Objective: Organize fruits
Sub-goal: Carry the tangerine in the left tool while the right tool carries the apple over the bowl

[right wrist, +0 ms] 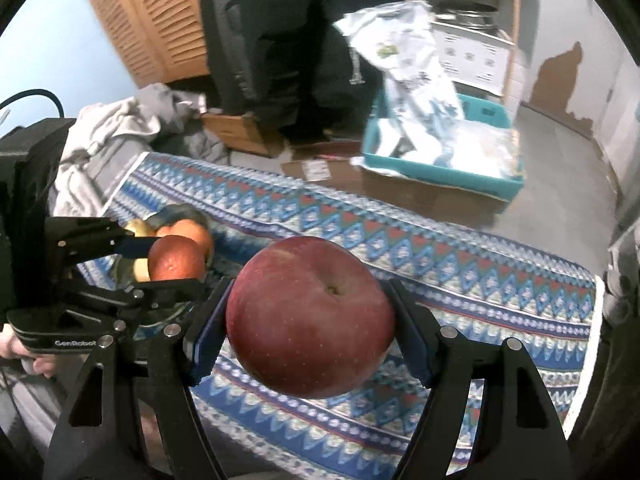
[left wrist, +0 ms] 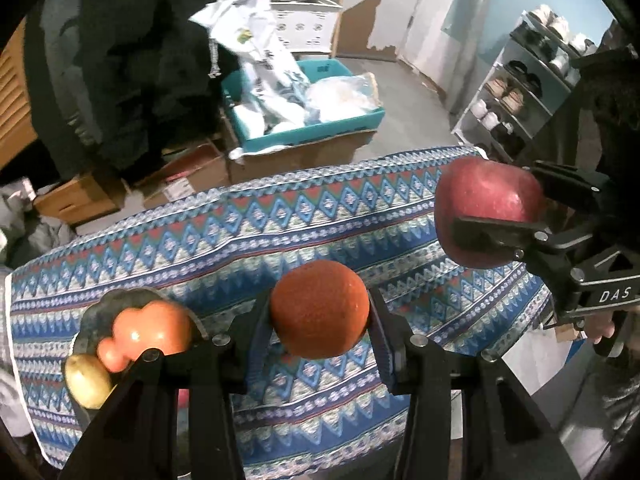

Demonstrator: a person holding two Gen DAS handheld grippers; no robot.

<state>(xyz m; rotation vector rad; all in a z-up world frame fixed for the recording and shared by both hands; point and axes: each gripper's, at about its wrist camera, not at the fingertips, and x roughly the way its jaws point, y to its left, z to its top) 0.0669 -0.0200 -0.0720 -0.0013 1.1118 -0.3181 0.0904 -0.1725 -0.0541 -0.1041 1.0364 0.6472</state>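
My left gripper (left wrist: 319,316) is shut on an orange (left wrist: 319,309) and holds it above the patterned blue cloth (left wrist: 280,232). My right gripper (right wrist: 310,320) is shut on a red apple (right wrist: 310,322), also held above the cloth; it shows in the left wrist view (left wrist: 486,210) at the right. A dark metal bowl (left wrist: 100,312) at the left holds a tomato (left wrist: 150,330) and a yellowish potato (left wrist: 88,380). In the right wrist view the left gripper (right wrist: 172,262) with its orange (right wrist: 176,260) is just in front of the bowl (right wrist: 180,212).
The cloth-covered table ends at its far edge (left wrist: 320,168). Beyond it on the floor stand cardboard boxes (left wrist: 300,156) and a teal crate (left wrist: 312,132) with plastic bags. A shoe rack (left wrist: 520,92) is at the right. Grey clothes (right wrist: 120,128) lie left of the table.
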